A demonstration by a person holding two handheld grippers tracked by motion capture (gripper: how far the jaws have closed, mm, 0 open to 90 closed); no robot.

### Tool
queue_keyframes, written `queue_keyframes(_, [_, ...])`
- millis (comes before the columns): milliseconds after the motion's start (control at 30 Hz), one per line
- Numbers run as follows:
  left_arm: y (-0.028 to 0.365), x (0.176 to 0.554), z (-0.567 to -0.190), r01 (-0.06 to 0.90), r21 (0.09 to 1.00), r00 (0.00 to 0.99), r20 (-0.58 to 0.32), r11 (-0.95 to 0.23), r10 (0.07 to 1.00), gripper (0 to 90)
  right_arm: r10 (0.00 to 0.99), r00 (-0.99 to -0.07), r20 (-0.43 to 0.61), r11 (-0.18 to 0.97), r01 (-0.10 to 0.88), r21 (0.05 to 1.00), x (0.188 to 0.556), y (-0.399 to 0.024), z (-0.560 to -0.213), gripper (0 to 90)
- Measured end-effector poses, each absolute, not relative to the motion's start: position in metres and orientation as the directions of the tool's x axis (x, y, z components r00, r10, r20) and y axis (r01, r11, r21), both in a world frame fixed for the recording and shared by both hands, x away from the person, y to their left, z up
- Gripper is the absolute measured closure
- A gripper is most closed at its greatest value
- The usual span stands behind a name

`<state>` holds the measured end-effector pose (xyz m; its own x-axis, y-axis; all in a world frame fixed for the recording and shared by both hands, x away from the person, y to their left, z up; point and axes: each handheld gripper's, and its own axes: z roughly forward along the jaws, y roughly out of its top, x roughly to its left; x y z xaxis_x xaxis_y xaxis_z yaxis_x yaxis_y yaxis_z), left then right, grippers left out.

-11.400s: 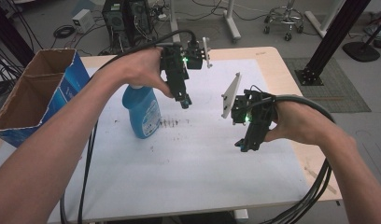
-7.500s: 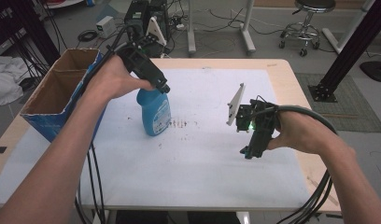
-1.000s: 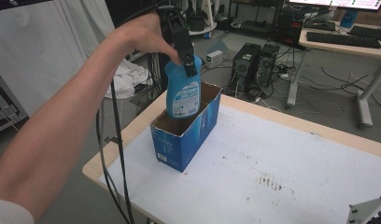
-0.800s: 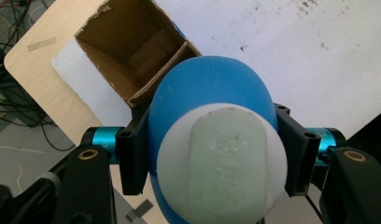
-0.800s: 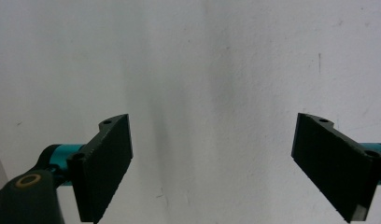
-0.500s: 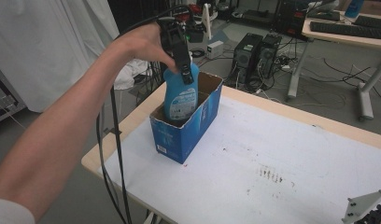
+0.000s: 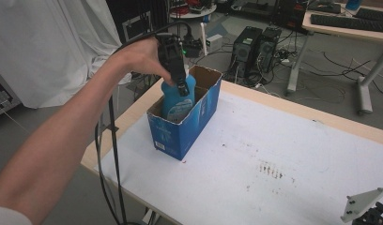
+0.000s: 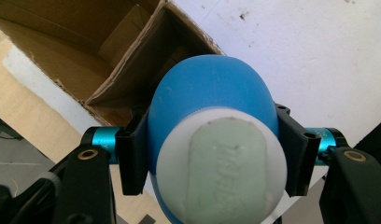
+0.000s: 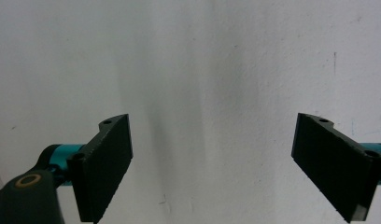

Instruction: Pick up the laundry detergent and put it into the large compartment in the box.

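A blue spray bottle (image 7: 180, 99) with a white cap hangs partly inside an open blue cardboard box (image 7: 189, 129) at the table's left corner. My left gripper (image 7: 179, 79) is shut on the bottle's neck and points down into the box. In the left gripper view the bottle (image 8: 212, 98) sits between the two black jaws of my left gripper (image 8: 212, 154), its white top (image 8: 221, 172) facing the camera, with the box's brown inside (image 8: 86, 51) beyond. My right gripper (image 9: 226, 168) stands open over the bare white table top, nothing between its jaws. Its grey plate (image 7: 363, 204) peeks in at the bottom right.
The white table (image 7: 283, 159) has wooden edges and a few dark specks near its middle. Computer towers (image 7: 255, 47), cables and another desk (image 7: 349, 23) stand on the floor behind. A white sheet (image 7: 49, 42) hangs at the left.
My left gripper has come down with the bottle, which now sits deeper in the box. The view has shifted a little.
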<state>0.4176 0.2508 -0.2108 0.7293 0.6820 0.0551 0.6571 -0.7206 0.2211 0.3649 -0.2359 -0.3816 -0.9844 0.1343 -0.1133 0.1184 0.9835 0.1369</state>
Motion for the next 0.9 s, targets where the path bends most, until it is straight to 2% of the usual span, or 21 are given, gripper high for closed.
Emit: queue_keyframes(900, [0.255,0.423,-0.271,0.594,0.152,0.794,0.045,-0.79,0.606,38.2,0.133,-0.986,-0.096,0.986,0.122,0.113,0.366,-0.233,-0.387,11.6])
